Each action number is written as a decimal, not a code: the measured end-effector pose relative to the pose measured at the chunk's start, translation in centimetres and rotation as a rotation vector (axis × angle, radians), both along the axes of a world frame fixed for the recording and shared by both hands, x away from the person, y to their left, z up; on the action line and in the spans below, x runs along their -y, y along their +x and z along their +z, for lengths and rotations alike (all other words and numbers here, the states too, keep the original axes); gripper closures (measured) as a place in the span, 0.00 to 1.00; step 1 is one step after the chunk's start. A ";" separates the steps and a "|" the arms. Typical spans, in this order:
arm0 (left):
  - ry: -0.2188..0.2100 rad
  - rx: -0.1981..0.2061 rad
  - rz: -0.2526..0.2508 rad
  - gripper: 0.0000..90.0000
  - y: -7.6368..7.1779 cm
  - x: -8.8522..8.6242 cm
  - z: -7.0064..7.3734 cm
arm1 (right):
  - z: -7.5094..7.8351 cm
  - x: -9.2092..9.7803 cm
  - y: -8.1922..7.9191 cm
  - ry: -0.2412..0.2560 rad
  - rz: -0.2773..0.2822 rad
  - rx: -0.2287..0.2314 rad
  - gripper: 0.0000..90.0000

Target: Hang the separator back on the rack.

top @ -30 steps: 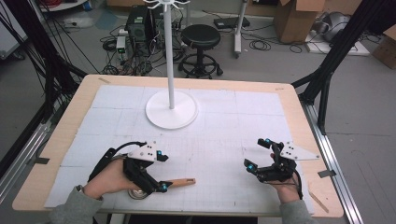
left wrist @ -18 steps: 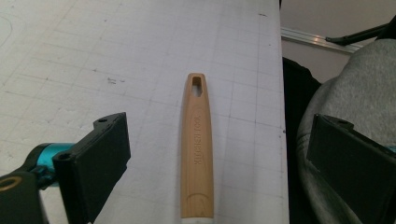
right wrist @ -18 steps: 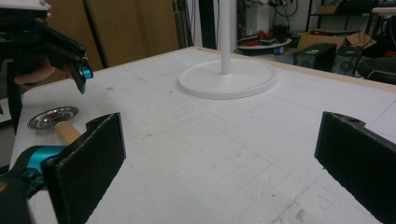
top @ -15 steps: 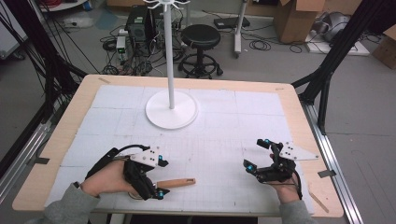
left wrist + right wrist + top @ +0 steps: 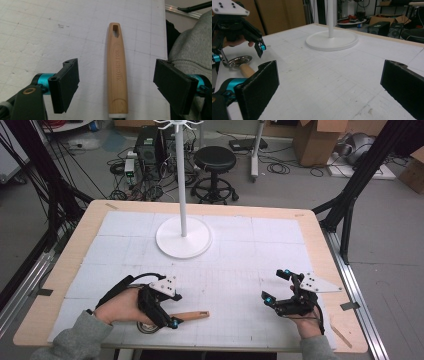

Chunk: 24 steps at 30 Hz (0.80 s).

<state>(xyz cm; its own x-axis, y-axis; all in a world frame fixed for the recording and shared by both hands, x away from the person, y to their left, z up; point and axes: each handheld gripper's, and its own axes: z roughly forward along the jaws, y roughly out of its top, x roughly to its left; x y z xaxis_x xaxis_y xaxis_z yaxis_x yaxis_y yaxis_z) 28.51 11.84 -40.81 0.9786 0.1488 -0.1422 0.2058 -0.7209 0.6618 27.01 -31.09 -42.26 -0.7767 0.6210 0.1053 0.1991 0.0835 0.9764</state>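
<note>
A kitchen tool lies near the table's front left edge, with a wooden handle (image 5: 192,315) (image 5: 117,72) and a round metal head (image 5: 144,326) (image 5: 237,61). My left gripper (image 5: 172,312) (image 5: 117,85) is open and low over the handle, one jaw on each side and neither touching it. The handle points away along the jaws, and its hanging slot is at the far end. My right gripper (image 5: 276,286) (image 5: 329,85) stands open at the front right with nothing between its jaws. In the right gripper view the left gripper (image 5: 239,53) hangs over the tool's handle (image 5: 247,70).
A white stand with a round base (image 5: 183,240) (image 5: 332,40) and a thin pole rises at the table's middle back. White gridded paper (image 5: 240,270) covers the wooden table. A stool, boxes and cables lie on the floor beyond the far edge.
My left gripper has turned and sunk a little toward the near edge, so that its jaws straddle the wooden handle. The right gripper and the tool have not moved.
</note>
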 end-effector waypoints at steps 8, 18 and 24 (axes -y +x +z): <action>0.026 -0.017 -0.017 0.28 0.2 -0.1 -0.3 | -0.1 0.0 0.1 -0.003 -0.003 -0.006 0.01; 0.077 -0.018 -0.031 0.36 -0.2 -0.1 -0.4 | 0.0 0.1 0.1 -0.002 -0.003 -0.008 0.02; 0.101 -0.017 -0.025 0.42 -0.3 -0.3 -0.3 | -0.1 0.1 0.1 0.001 -0.004 -0.012 0.02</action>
<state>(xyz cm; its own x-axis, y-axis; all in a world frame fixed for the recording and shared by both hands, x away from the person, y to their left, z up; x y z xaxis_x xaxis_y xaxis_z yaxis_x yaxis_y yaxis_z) 28.22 12.14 -41.11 0.9797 0.1387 -0.1445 0.1975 -0.7886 0.5823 27.10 -31.18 -42.33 -0.7727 0.6243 0.1149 0.2110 0.0819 0.9740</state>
